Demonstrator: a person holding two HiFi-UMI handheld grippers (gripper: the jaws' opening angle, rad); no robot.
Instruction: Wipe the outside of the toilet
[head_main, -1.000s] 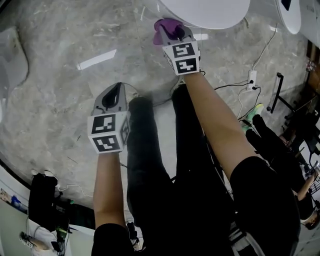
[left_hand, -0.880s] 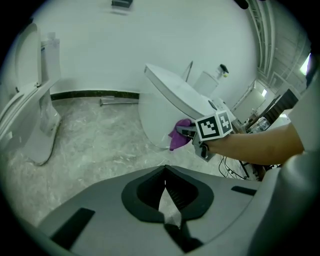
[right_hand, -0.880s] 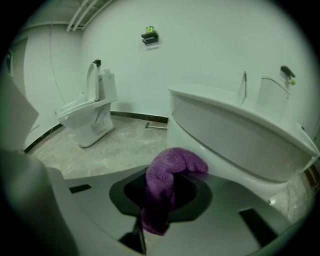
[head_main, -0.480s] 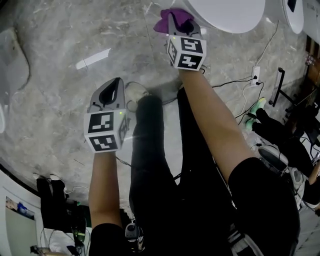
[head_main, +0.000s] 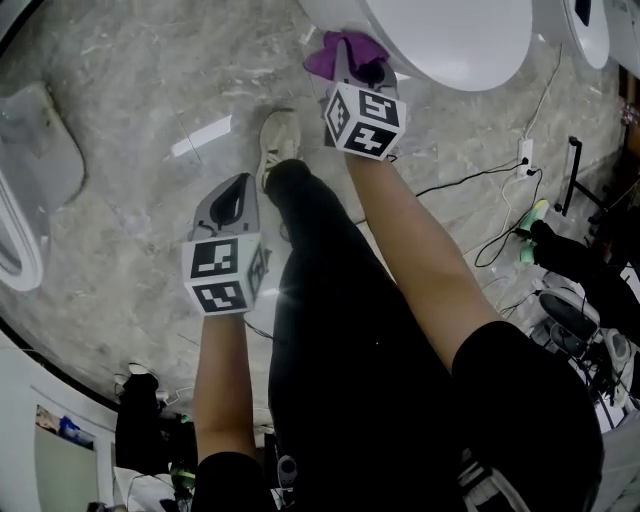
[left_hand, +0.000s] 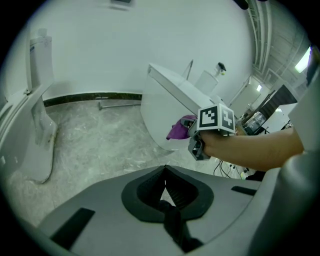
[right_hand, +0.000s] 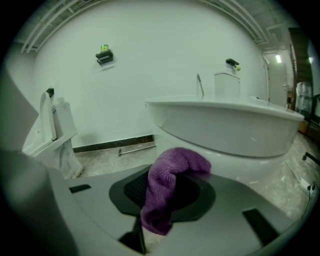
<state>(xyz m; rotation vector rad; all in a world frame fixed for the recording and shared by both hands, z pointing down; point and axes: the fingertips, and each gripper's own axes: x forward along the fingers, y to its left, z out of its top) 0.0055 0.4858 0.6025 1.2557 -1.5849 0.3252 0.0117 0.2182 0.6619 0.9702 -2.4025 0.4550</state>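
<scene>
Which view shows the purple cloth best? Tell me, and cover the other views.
The right gripper view: the purple cloth fills the middle, clamped in the jaws, weave visible. The head view shows only a bunched bit past the right gripper. The left gripper view shows it small, distant.

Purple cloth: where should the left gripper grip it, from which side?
Probably the bunched fold of the cloth sticking out left of the right gripper. It is free, thick, and faces the left gripper; the toilet blocks the far side.
</scene>
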